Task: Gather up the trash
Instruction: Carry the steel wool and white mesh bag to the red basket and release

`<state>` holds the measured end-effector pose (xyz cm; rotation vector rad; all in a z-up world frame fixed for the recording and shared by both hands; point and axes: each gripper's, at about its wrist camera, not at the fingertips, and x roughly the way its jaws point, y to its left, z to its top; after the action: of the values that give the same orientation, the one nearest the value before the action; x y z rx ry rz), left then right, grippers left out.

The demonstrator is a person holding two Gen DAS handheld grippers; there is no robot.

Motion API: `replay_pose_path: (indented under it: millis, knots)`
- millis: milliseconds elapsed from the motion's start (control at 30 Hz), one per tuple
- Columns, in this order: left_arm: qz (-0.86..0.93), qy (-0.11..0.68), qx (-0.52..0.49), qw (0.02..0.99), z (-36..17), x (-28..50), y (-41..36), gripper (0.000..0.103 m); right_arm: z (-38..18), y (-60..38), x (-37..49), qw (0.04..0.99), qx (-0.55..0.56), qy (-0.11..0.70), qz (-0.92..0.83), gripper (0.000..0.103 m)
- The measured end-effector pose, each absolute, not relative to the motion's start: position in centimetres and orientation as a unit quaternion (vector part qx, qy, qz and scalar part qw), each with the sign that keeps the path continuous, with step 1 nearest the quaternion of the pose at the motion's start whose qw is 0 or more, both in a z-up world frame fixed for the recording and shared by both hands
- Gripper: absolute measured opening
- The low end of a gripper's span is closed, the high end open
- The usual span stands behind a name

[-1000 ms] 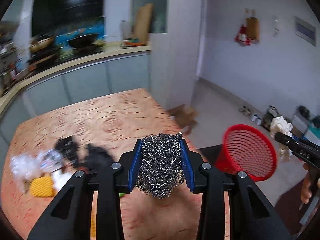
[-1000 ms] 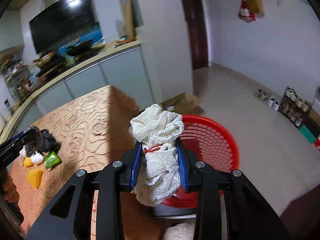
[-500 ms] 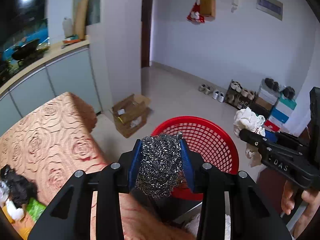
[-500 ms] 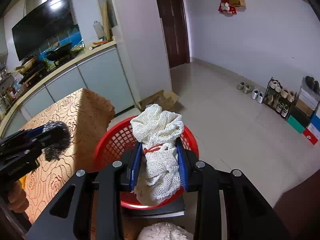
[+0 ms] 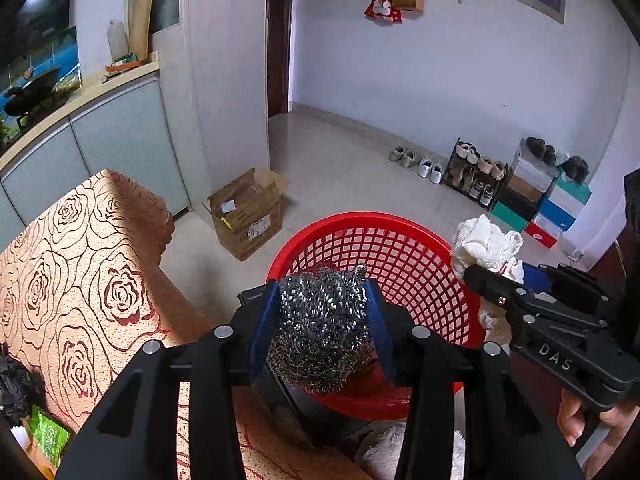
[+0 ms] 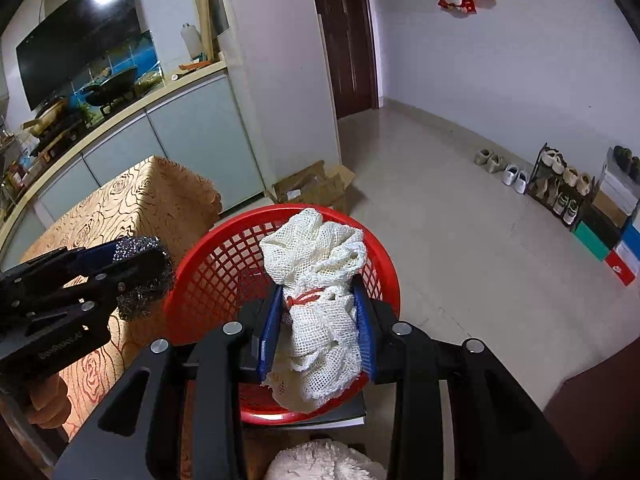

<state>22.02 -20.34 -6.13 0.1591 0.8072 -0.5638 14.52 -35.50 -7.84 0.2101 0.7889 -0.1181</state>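
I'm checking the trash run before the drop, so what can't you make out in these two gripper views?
- Floor of the red basket: left wrist view, covered by the steel wool in the opening left gripper; right wrist view, by the white mesh bundle in the right gripper.
- Trash left on the table: cut off at the left wrist view's lower-left edge.
- Cardboard box label: too small.

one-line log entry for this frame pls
left tool: opening, steel wool between pads | right tool: shut on mesh cloth | both over red basket | nothing dropped yet
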Motion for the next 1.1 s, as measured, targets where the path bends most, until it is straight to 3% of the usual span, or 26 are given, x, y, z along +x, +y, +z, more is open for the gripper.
replay_pose_path:
  millis: [67,133,200,333,667,800,1100]
  knots:
    - [-0.273,0.389,0.071,0.877,-6.0,22.1,-20.2,0.048,-7.9,-35.4,14.5,0.916,0.103,0.384,-0.056,0.034]
    - [-0.274,0.387,0.068,0.878,-5.8,22.2,-20.1,0.058,-8.0,-35.2,14.5,0.915,0.104,0.385,-0.052,0.037]
    - [-0.277,0.382,0.066,0.879,-5.6,21.9,-20.0,0.063,-7.9,-35.2,14.4,0.916,0.109,0.384,-0.051,0.048]
    - [-0.273,0.374,0.063,0.884,-5.0,21.5,-19.3,0.069,-7.6,-34.9,14.1,0.918,0.109,0.378,-0.051,0.053]
    - [-0.240,0.352,0.067,0.902,-3.7,19.9,-16.7,0.076,-6.4,-34.4,13.2,0.922,0.110,0.368,-0.041,0.053]
    - [-0.229,0.343,0.065,0.909,-2.9,19.4,-15.3,0.078,-5.8,-33.8,12.8,0.927,0.105,0.359,-0.043,0.060]
    - [-0.199,0.332,0.045,0.921,-2.1,18.4,-11.6,0.080,-5.0,-32.1,12.4,0.931,0.096,0.350,-0.038,0.063]
